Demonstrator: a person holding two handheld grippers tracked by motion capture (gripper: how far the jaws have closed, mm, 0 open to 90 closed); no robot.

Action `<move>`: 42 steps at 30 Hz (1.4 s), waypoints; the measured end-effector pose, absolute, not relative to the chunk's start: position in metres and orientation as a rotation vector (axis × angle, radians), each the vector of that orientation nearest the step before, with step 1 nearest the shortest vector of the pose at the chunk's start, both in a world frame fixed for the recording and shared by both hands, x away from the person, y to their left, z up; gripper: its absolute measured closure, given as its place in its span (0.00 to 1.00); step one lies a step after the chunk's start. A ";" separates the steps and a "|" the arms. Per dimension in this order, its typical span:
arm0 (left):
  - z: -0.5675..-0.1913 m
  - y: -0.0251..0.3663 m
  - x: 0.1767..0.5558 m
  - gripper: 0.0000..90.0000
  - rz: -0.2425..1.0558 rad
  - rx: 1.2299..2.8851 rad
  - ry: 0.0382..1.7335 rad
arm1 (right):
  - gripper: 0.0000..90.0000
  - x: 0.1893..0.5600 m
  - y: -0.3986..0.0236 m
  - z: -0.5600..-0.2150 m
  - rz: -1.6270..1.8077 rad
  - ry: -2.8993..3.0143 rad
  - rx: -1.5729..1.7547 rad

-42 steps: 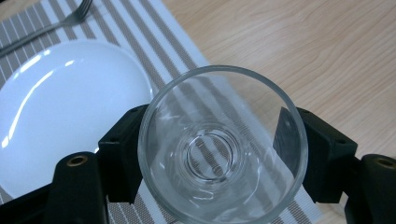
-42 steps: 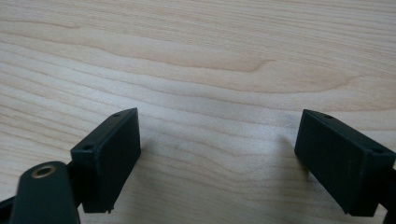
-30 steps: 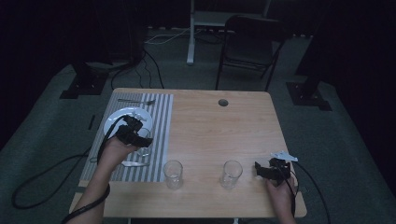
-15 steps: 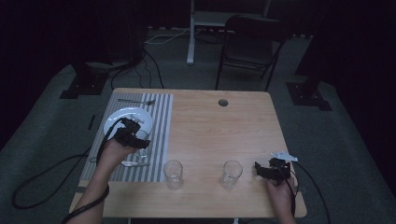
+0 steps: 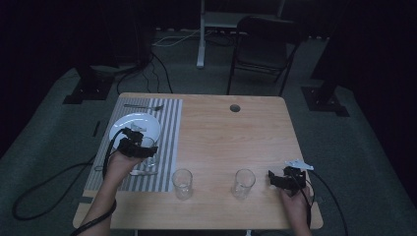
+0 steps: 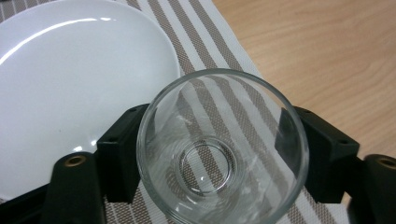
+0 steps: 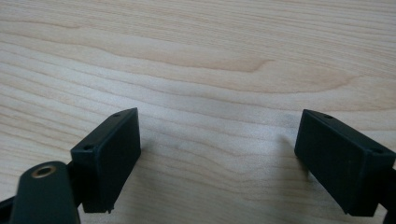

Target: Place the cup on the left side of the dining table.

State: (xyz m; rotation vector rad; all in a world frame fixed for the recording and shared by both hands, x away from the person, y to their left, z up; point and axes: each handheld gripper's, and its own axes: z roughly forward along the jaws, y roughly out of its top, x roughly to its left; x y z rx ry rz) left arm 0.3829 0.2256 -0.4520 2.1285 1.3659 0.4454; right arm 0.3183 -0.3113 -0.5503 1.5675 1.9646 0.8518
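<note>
The left tongs (image 6: 219, 154) are closed on a clear round drinking glass (image 6: 222, 148), one black jaw pressed against each side of its wall. In the left gripper view the glass stands upright over the grey-and-white striped placemat (image 6: 210, 35), just beside the rim of the round white plate (image 6: 70, 84). In the high view the left tongs (image 5: 147, 150) sit at the near right edge of the plate (image 5: 135, 124), with the person's left hand (image 5: 118, 164) behind them.

The right tongs (image 7: 219, 154) are spread wide with nothing between the jaws, low over the bare light wooden counter (image 7: 210, 56). In the high view the right tongs (image 5: 276, 178) are near the counter's (image 5: 236, 142) front right corner, held by the person's right hand (image 5: 295, 199).

Two further clear glasses stand upright near the front edge: one (image 5: 182, 183) touching the placemat's right edge, the other (image 5: 244, 183) just left of the right tongs. A metal fork (image 5: 142, 106) lies across the placemat's far end.
</note>
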 end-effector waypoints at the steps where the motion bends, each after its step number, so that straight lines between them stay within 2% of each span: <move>1: -0.451 0.227 0.382 0.21 0.444 2.124 1.368 | 0.16 0.318 -0.311 -0.550 0.852 1.965 1.568; 4: -0.445 0.231 0.379 0.19 0.458 2.093 1.354 | 0.16 0.318 -0.311 -0.550 0.852 1.965 1.568; 5: -0.444 0.232 0.378 0.16 0.440 2.091 1.350 | 0.16 0.318 -0.311 -0.550 0.852 1.965 1.568; 6: -0.444 0.232 0.378 0.09 0.440 2.091 1.350 | 0.16 0.318 -0.311 -0.550 0.852 1.965 1.568; 9: -0.444 0.235 0.374 0.09 0.467 2.084 1.354 | 0.16 0.318 -0.311 -0.550 0.852 1.965 1.568; 10: -0.446 0.237 0.372 0.00 0.445 2.097 1.362 | 0.16 0.318 -0.311 -0.550 0.852 1.965 1.568; 14: -0.456 0.240 0.365 0.00 0.504 2.055 1.358 | 0.16 0.318 -0.311 -0.550 0.852 1.965 1.568; 17: -0.466 0.241 0.356 0.00 0.599 2.056 1.345 | 0.16 0.318 -0.311 -0.550 0.852 1.963 1.569; 19: -0.475 0.246 0.347 0.00 0.548 2.041 1.335 | 0.16 0.317 -0.311 -0.550 0.850 1.963 1.571; 22: -0.478 0.250 0.340 0.00 0.560 2.045 1.348 | 0.16 0.318 -0.311 -0.550 0.850 1.962 1.571; 23: -0.478 0.254 0.336 0.00 0.517 2.004 1.360 | 0.16 0.318 -0.311 -0.550 0.851 1.961 1.572; 30: -0.480 0.265 0.318 0.00 0.577 1.975 1.431 | 0.16 0.318 -0.311 -0.550 0.850 1.961 1.574; 42: -0.497 0.300 0.291 0.00 0.589 1.900 1.593 | 0.16 0.318 -0.311 -0.550 0.851 1.960 1.575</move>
